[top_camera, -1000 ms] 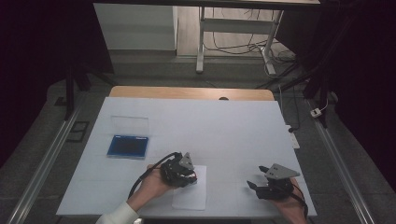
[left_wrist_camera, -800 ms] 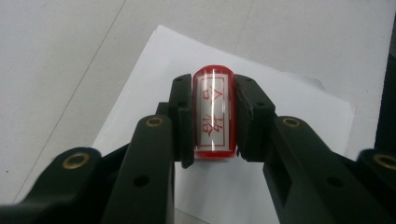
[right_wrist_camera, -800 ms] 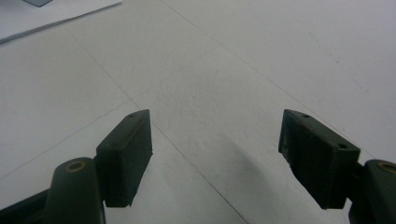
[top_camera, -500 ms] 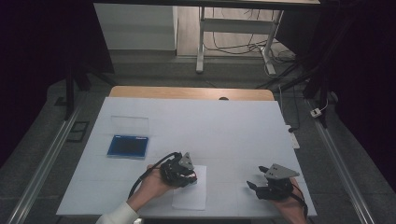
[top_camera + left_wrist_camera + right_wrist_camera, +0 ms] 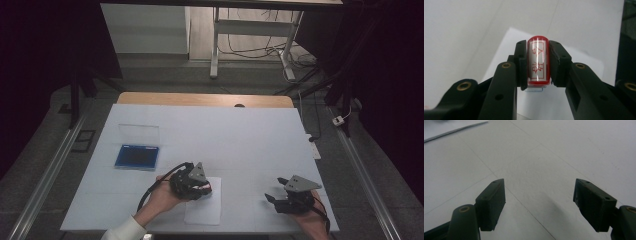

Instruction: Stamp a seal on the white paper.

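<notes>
A red stamp point(image 5: 538, 61) with a white label bearing red characters sits clamped between the jaws of my left gripper point(image 5: 538, 62). That gripper point(image 5: 202, 188) hovers over a white sheet of paper point(image 5: 204, 209) near the table's front edge. Whether the stamp touches the paper I cannot tell. My right gripper point(image 5: 276, 191) rests low at the front right, jaws spread wide with nothing between them point(image 5: 539, 201). A corner of the paper point(image 5: 449, 127) lies at the upper left in the right gripper view.
A blue ink pad tray point(image 5: 137, 156) lies at the left of the white table point(image 5: 240, 140), with its clear lid point(image 5: 139, 133) just behind it. A wooden strip point(image 5: 205, 99) runs along the far edge. Cables trail from both grippers.
</notes>
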The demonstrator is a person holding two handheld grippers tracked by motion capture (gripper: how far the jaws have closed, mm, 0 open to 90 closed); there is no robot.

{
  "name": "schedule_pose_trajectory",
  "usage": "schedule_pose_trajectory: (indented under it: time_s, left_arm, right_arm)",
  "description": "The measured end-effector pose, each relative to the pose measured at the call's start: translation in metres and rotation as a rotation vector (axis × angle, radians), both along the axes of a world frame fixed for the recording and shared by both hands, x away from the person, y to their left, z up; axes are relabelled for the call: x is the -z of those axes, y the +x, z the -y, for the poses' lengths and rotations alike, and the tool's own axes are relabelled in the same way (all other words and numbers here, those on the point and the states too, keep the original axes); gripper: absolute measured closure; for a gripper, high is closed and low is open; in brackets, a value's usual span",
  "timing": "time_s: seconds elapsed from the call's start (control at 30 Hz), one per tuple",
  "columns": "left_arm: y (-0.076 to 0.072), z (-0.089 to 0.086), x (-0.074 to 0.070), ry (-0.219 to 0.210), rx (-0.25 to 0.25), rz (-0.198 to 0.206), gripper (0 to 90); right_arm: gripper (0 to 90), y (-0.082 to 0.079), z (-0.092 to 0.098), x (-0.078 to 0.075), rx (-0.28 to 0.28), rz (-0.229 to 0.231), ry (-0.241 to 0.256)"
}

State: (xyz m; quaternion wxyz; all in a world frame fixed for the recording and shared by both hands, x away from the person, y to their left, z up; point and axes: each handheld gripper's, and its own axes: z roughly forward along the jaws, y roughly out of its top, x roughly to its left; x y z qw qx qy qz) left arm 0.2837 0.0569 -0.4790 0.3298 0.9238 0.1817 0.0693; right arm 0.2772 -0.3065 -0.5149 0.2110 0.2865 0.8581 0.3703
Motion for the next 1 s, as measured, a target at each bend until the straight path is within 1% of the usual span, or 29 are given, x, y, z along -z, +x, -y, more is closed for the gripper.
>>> schedule_pose_trajectory:
  time_s: [0.07,0.1,0.23,0.37,0.47,0.53,0.57,0.6,0.87,0.93,1.0]
  left_arm:
    - [-0.001,-0.003,-0.005,-0.026,-0.008,0.01,70.3]
    - [-0.001,-0.004,-0.007,-0.032,-0.012,0.013,70.3]
    - [0.001,-0.012,-0.011,-0.066,-0.031,0.006,70.2]
    - [0.003,-0.022,-0.018,-0.116,-0.045,-0.001,70.1]
    - [0.004,-0.028,-0.023,-0.14,-0.053,-0.003,70.1]
    - [0.004,-0.031,-0.024,-0.145,-0.055,-0.002,70.1]
    - [0.004,-0.035,-0.027,-0.161,-0.061,-0.006,70.1]
    - [0.005,-0.036,-0.028,-0.169,-0.065,-0.008,70.1]
    - [0.008,-0.046,-0.033,-0.181,-0.072,-0.017,70.1]
    - [0.009,-0.052,-0.035,-0.186,-0.082,-0.02,70.1]
    - [0.009,-0.054,-0.036,-0.187,-0.087,-0.02,70.1]
  right_arm:
    - [25.3,0.0,0.001,0.0,-0.001,-0.001,-0.001]
    - [25.3,0.0,0.001,0.0,0.0,0.001,-0.001]
    - [25.3,0.0,0.002,0.0,0.006,0.002,-0.003]
    - [25.3,0.0,0.002,-0.001,0.005,0.003,-0.002]
    - [25.3,0.0,0.002,-0.001,0.005,0.002,-0.002]
    - [25.3,0.0,0.002,0.0,0.005,0.001,-0.002]
    - [25.3,0.0,0.002,0.0,0.005,0.001,-0.002]
    - [25.3,0.0,0.002,0.0,0.006,0.0,0.002]
    - [25.4,0.0,0.003,0.0,0.009,-0.001,0.001]
    - [25.4,0.0,0.004,0.001,0.011,-0.002,0.002]
    - [25.4,0.0,0.004,0.001,0.01,-0.001,0.002]
